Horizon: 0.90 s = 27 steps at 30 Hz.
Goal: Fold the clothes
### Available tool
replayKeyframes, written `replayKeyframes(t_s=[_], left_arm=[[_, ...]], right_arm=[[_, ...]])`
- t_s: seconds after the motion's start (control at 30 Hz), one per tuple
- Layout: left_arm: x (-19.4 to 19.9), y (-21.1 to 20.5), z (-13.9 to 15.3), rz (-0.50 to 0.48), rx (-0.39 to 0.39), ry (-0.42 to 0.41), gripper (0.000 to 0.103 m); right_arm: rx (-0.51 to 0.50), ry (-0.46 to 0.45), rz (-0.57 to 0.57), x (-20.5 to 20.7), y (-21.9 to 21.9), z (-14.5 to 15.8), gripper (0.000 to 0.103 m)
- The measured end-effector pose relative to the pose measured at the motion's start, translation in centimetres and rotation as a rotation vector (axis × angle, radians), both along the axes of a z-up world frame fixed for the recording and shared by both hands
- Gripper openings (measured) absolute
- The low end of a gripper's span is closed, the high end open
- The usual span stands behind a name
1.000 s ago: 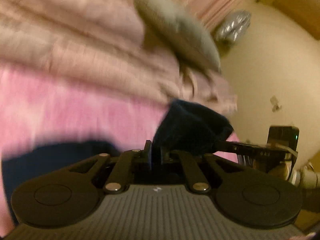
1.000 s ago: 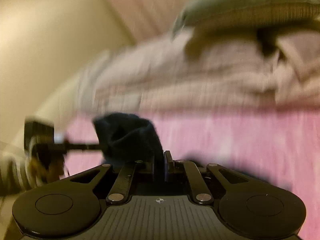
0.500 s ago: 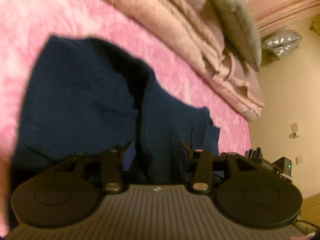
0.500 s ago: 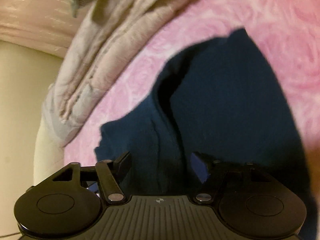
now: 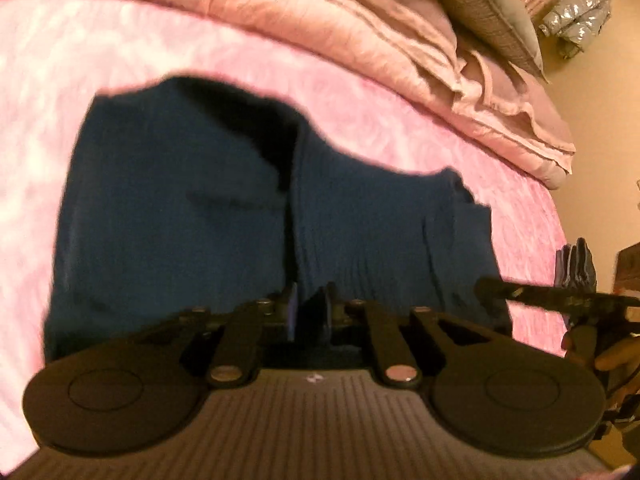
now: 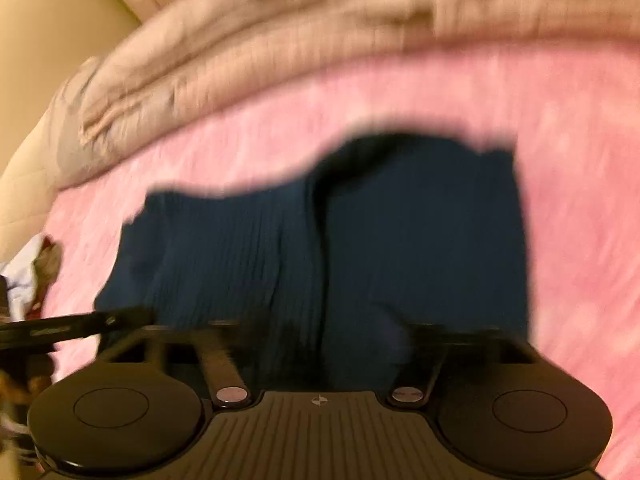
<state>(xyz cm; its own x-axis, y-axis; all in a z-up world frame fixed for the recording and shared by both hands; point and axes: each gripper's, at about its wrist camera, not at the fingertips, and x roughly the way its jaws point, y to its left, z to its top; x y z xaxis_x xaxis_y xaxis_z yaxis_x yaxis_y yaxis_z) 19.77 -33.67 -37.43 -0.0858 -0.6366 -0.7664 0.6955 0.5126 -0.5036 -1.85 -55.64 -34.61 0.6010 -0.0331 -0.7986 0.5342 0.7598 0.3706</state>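
Left fingers [image 5: 308,310]: closing right now, only a narrow gap left, with a bit of the navy garment's [image 5: 192,216] near edge sitting between the pads; whether they already press on the cloth, I cannot tell
Right fingers [image 6: 320,332]: opening as we watch, spread wide, the tips lost in blur against the dark cloth, nothing pinched that I can make out
Other tool in view: the right gripper's [image 5: 560,296] dark bar pokes in at the right edge of the left wrist view, a hand [image 5: 600,356] just below it; the left gripper's [image 6: 76,326] bar shows at the left edge of the right wrist view
Navy garment: lying spread on the pink bedspread [image 5: 400,120], ribbed knit, one deep crease running up its middle, far edge wavy, near edge right under both tools
Bed beyond: a folded dusty-pink comforter [image 5: 360,20] lies across the far side, well apart from the garment
On top: a grey pillow [image 5: 480,4] rests on the comforter
Far corner: something silvery and puffy [image 5: 576,4] against the cream wall [image 6: 48,32]
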Motion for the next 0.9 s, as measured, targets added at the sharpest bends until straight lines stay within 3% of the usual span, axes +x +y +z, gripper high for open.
replayKeyframes(t_s=[0.07, 0.1, 0.13, 0.2, 0.27, 0.33, 0.5, 0.57, 0.73, 0.83, 0.9], left_arm=[[0.9, -0.7, 1.4, 0.014, -0.032, -0.037, 0.01], [1.5, -1.5, 1.9, 0.028, -0.049, -0.068, 0.01], [2.0, -2.3, 2.5, 0.041, -0.065, -0.098, 0.01], [2.8, -4.4, 3.2, 0.04, -0.087, -0.177, 0.01], [3.2, -6.6, 3.0, 0.019, -0.097, -0.251, 0.01], [3.4, -7.9, 1.7, 0.011, -0.077, -0.273, 0.01], [3.3, -7.4, -4.2, 0.005, 0.053, -0.256, 0.013], [3.0, -6.6, -3.5, 0.013, 0.024, -0.271, 0.013], [1.7, -4.3, -1.1, 0.008, -0.067, -0.307, 0.011], [-0.8, -3.3, 0.5, -0.109, -0.132, -0.314, 0.011], [-2.8, -3.0, -0.2, -0.218, -0.12, -0.32, 0.012]], right_arm=[[-0.11, -0.019, -0.003, 0.7, -0.5, 1.8, 0.068], [-0.155, -0.042, -0.012, 1.3, -0.9, 2.5, 0.059], [-0.165, -0.06, -0.017, 2.2, -1.3, 2.5, 0.039], [-0.185, -0.095, -0.025, 4.0, -1.9, 2.4, 0.029], [-0.218, -0.12, 0.001, 5.3, -1.8, 1.6, 0.029], [-0.261, -0.12, 0.038, 6.7, -1.4, 0.4, 0.029], [-0.295, -0.015, 0.078, 7.2, -0.8, -5.6, 0.029], [-0.346, -0.017, 0.11, 6.6, -0.3, -5.4, 0.03], [-0.34, -0.074, 0.058, 3.4, 1.2, -1.1, 0.03], [-0.321, -0.1, 0.072, 1.5, 4.0, 0.4, 0.03], [-0.316, -0.08, 0.092, 0.8, 6.3, 0.0, 0.03]])
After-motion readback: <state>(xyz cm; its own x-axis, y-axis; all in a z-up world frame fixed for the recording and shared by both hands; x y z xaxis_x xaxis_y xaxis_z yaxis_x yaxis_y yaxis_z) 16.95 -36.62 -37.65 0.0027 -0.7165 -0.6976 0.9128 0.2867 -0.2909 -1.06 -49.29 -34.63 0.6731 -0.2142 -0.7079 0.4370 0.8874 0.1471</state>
